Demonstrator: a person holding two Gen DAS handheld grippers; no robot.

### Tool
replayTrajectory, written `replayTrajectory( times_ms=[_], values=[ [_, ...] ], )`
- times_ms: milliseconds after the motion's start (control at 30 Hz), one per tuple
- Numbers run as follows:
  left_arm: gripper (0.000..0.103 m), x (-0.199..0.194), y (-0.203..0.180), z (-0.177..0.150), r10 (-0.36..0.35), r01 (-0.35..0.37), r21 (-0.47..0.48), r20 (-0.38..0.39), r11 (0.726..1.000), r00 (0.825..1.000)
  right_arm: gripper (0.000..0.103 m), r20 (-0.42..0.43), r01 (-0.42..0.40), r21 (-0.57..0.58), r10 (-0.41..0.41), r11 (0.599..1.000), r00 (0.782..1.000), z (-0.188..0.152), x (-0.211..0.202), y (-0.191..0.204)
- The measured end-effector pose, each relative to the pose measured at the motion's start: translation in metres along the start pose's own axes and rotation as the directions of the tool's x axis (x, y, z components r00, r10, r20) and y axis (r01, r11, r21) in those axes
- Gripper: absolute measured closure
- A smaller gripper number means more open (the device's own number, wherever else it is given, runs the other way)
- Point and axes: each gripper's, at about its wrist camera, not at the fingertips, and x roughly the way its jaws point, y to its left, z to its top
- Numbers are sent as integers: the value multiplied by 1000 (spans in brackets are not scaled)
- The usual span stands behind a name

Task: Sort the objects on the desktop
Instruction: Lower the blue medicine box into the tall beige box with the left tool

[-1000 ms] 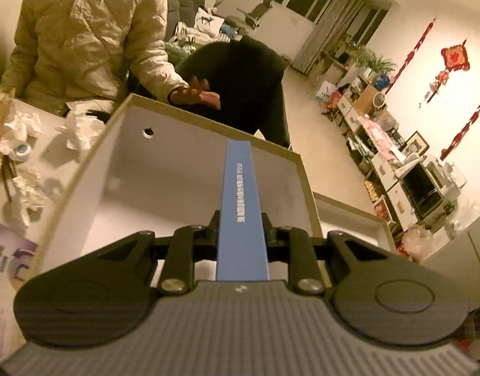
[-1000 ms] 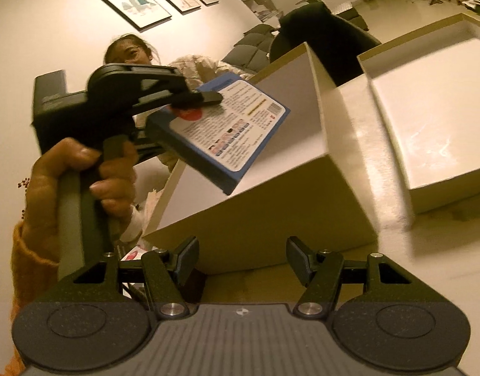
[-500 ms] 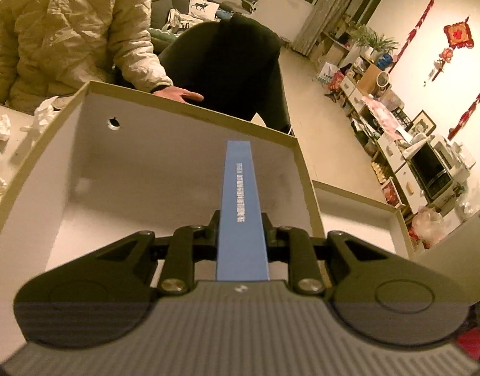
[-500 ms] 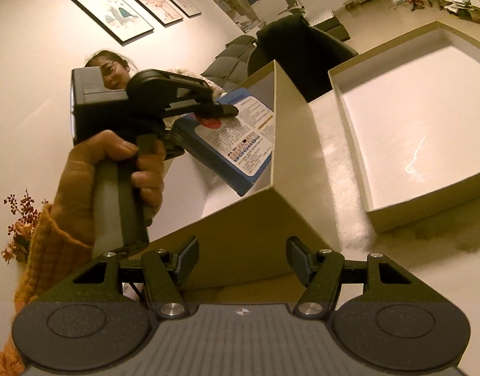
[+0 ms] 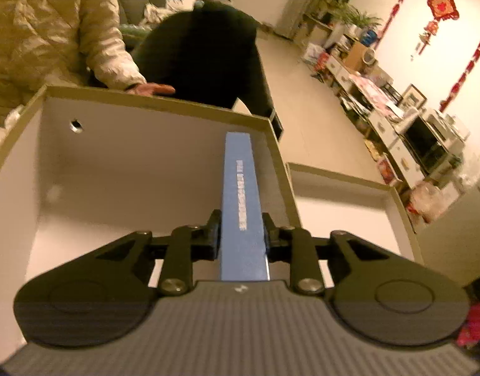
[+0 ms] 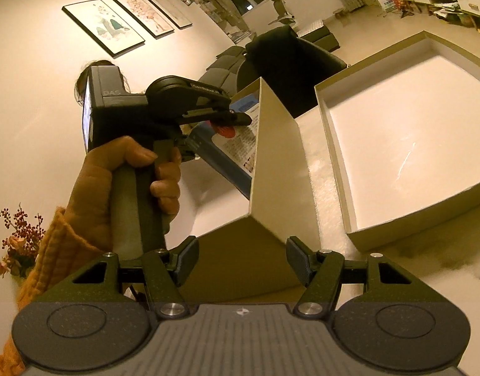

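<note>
The deep box (image 5: 120, 169) fills the left wrist view, open at the top, its white inside bare; the shallow lid (image 6: 406, 156) lies just beside it on the worktop (image 6: 321, 188). The step in hand looks like the drop: a blue book (image 5: 241, 206) is over the box's right side, its far end already below the rim. It points away from the left tongs (image 5: 241, 235), long axis running forward and downward along the fingers, spine uppermost. The left tongs have just been easing apart, yet their pads touch the book's two faces, so it remains gripped. Next, I judge, they must let go fully and withdraw. The right tongs (image 6: 242, 260) stand parted and empty, near the box's corner.
</note>
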Motion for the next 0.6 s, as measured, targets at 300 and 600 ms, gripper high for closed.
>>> replayTrajectory(
  times_ms=[300,600],
  values=[
    [73,6,10,0,-121,123,10,-93,992,988,37,-6,2,8,-2,1000,1000,1,4,-3],
    [65,-13,18,4,-230,249,161,-126,955,965,37,-4,-3,11,3,1000,1000,2,4,-4]
  ],
)
